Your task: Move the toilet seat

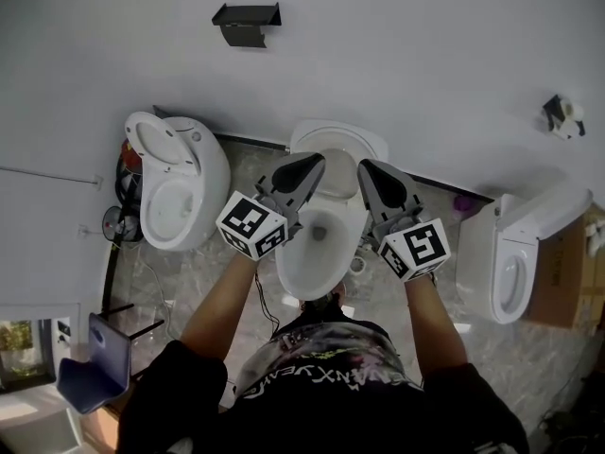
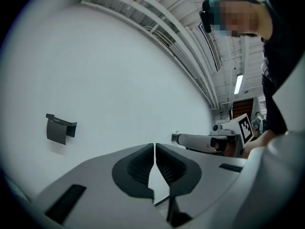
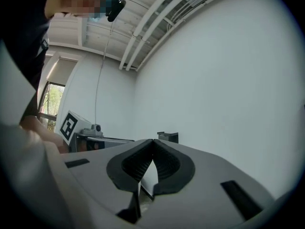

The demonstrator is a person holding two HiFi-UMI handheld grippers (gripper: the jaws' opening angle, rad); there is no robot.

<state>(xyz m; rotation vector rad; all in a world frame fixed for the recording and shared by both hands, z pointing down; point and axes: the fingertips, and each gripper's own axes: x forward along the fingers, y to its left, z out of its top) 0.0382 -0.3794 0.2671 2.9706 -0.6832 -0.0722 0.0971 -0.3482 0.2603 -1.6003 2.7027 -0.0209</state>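
Left gripper point(image 1: 314, 165): clenched, nothing between its jaws, held above the bowl's point(image 1: 307, 265) left side
Right gripper point(image 1: 365, 166): clenched, empty, above the bowl's right side
Toilet seat point(image 1: 326, 140): raised at the back of the middle toilet, against the wall point(image 1: 397, 55), just beyond both grippers' tips

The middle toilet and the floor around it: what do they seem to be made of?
Middle toilet: probably glazed ceramic, because the bowl is smooth, white and slightly glossy. Floor: looks like polished marble or marble-look tile, grey with pale veins; which of the two I cannot tell.
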